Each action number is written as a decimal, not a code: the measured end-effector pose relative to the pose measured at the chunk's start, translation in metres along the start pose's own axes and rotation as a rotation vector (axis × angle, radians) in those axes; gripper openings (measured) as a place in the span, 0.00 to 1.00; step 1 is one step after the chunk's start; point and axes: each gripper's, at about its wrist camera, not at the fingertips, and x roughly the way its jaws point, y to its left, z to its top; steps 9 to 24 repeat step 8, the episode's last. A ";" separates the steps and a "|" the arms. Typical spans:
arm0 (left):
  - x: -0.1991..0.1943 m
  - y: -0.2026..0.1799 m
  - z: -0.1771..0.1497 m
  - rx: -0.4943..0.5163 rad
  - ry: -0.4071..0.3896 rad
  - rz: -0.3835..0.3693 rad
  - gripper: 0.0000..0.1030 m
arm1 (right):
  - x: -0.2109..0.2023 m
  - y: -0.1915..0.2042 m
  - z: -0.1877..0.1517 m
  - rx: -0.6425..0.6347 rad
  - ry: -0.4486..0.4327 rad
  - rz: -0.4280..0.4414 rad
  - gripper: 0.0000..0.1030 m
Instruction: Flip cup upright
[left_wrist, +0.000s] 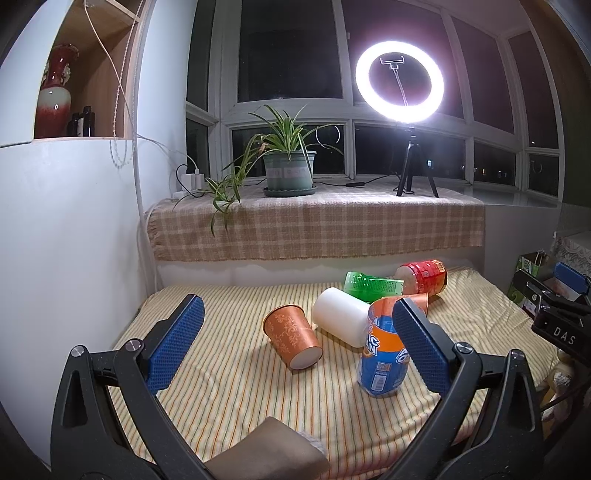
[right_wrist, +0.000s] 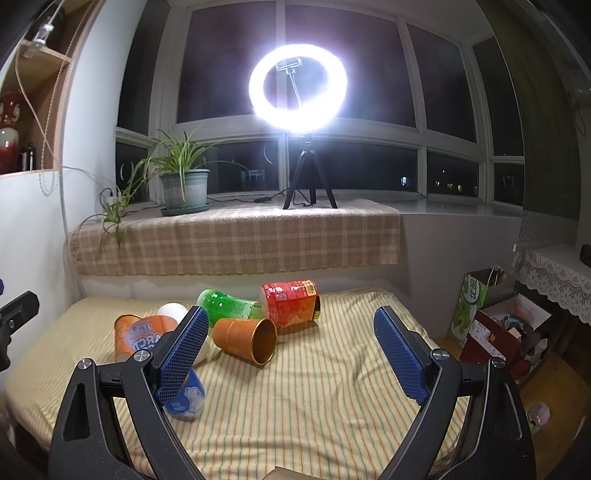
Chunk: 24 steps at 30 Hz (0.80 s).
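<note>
Several cups lie tipped on a striped cloth (left_wrist: 229, 373). In the left wrist view an orange patterned paper cup (left_wrist: 291, 334) lies on its side, a white cup (left_wrist: 341, 321) behind it, and a blue-orange bottle cup (left_wrist: 380, 354) partly behind my right finger (left_wrist: 421, 343). A green cup (left_wrist: 365, 286) and a red cup (left_wrist: 423, 277) lie further back. My left gripper (left_wrist: 295, 332) is open above the cloth. In the right wrist view my right gripper (right_wrist: 288, 350) is open, with a second orange cup (right_wrist: 245, 339) lying between its fingers, mouth toward me.
A ledge with a plaid cloth (left_wrist: 314, 225) holds a potted plant (left_wrist: 290, 170) and a ring light on a tripod (left_wrist: 400, 83). A white wall (left_wrist: 70, 221) stands at left. Boxes and bags (right_wrist: 495, 321) sit off the right edge of the cloth (right_wrist: 295, 406).
</note>
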 end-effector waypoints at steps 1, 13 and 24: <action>0.000 0.000 0.000 0.000 0.000 0.001 1.00 | 0.000 0.000 0.000 0.000 0.002 0.000 0.88; 0.003 0.002 -0.002 0.008 -0.004 0.005 1.00 | 0.002 0.001 -0.001 -0.001 0.007 0.001 0.88; 0.003 0.002 -0.002 0.008 -0.004 0.005 1.00 | 0.002 0.001 -0.001 -0.001 0.007 0.001 0.88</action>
